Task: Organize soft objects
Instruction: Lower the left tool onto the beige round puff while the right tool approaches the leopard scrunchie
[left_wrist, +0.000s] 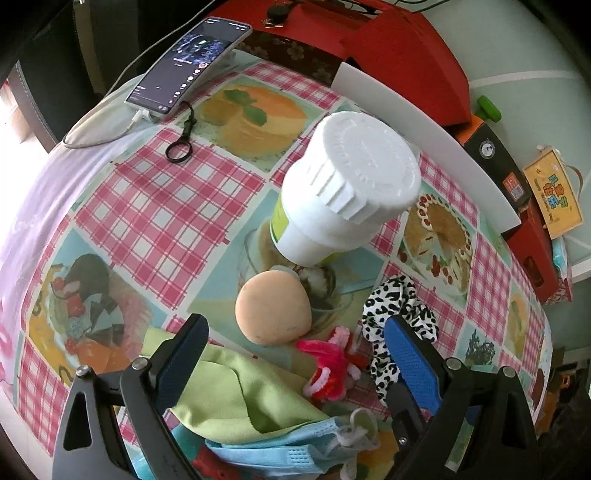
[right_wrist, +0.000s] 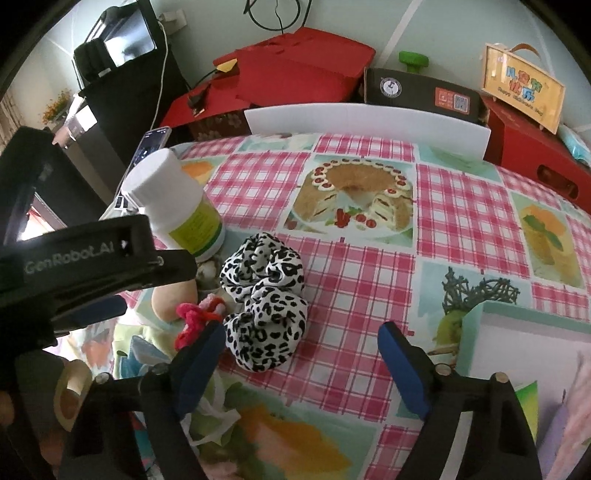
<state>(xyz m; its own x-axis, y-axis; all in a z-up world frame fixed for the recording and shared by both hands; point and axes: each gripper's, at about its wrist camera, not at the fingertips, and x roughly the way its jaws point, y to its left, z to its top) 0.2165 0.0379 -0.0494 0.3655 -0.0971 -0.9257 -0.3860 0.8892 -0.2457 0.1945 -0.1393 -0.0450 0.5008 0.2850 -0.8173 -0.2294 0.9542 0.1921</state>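
Soft items lay bunched at the near edge of the bench (right_wrist: 369, 258), beside a white bottle (left_wrist: 343, 192) that stood upright among them; judged a sorting pile not yet separated.

Left gripper (left_wrist: 295, 354) pointed steeply down over the pile, fingers spread, nothing pinched. Between and below them lay the green cloth (left_wrist: 236, 391), the pink-and-red pipe-cleaner figure (left_wrist: 328, 369) and the blue face mask (left_wrist: 280, 450). The peach sponge ball (left_wrist: 273, 308) sat just beyond the fingertips, touching the bottle's base or very near it.

Right gripper (right_wrist: 299, 354) was also spread and empty. The leopard-print scrunchie (right_wrist: 266, 302) lay just ahead of its left finger, not between the pads. Judgement: the scrunchie was its likely target, being the outermost and least tangled piece.

A pale box (right_wrist: 535, 350) stood at the right edge, possibly the destination; cannot confirm.

Count, soft: cloth 1, mask 1 certain (further blue beneath, unclear), scrunchie 1, sponge ball 1, pipe-cleaner figure 1. Hard: bottle 1, phone (left_wrist: 192, 62) 1.
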